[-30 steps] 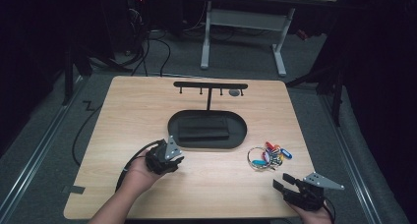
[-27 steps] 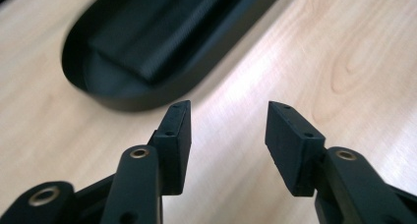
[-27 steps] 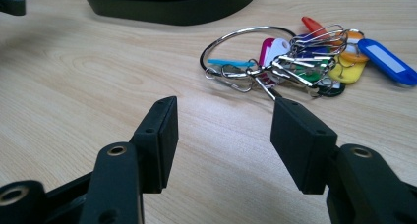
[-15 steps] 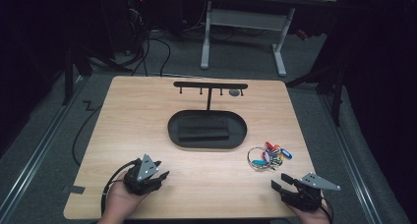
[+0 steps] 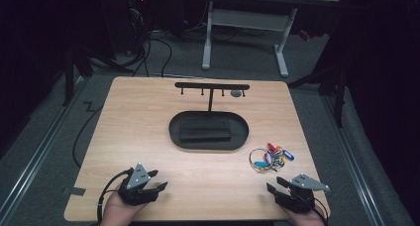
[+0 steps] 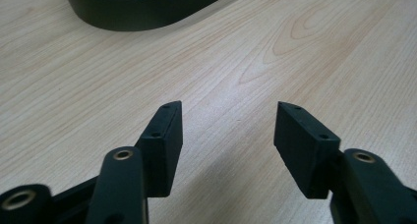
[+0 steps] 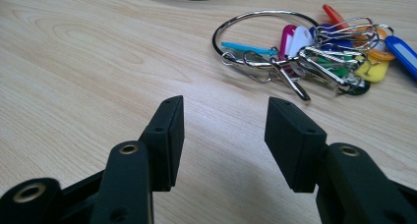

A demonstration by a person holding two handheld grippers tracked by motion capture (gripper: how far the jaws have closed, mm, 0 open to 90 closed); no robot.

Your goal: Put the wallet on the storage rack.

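A bunch of keys (image 5: 270, 157) with coloured tags on a large metal ring lies on the wooden table (image 5: 148, 122), right of centre; in the right gripper view the key bunch (image 7: 314, 49) lies just beyond the jaws. My right gripper (image 5: 274, 186) rests near the front right edge, open and empty, also seen as right gripper (image 7: 223, 121). My left gripper (image 5: 157, 180) sits at the front left, open and empty over bare wood, seen close as left gripper (image 6: 227, 128). A black oval tray (image 5: 240, 137) with a T-shaped hook stand (image 5: 212, 87) stands mid-table.
A dark block (image 5: 205, 129) lies inside the tray. The tray's rim (image 6: 147, 17) shows far ahead in the left gripper view. Beyond the table stand a white-legged desk (image 5: 245, 32) and cables on the floor (image 5: 148, 52).
My left gripper has pulled back from beside the tray toward the front left edge of the table. The right gripper has barely moved.
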